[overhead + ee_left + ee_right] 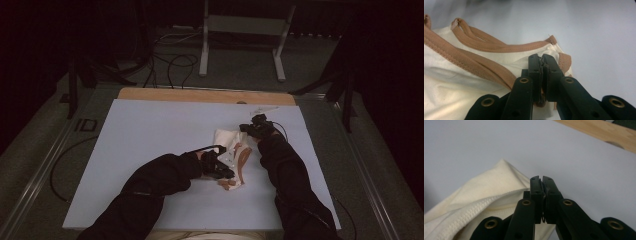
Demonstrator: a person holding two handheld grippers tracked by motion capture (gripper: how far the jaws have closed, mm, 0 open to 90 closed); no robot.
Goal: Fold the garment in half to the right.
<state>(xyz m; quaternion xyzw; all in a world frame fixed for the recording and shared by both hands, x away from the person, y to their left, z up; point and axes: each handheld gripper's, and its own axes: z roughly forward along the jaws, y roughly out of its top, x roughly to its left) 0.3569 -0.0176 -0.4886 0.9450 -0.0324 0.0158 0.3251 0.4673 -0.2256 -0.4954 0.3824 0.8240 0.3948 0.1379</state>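
My left gripper point(542, 65) is clamped tight on the tan-trimmed edge of the cream garment point(461, 82), which lies bunched on the white board point(150, 135), right of its middle. My right gripper point(541, 185) is pinched closed on the garment's plain stitched hem at the far end. Both sleeves point(150, 185) reach in from the near edge
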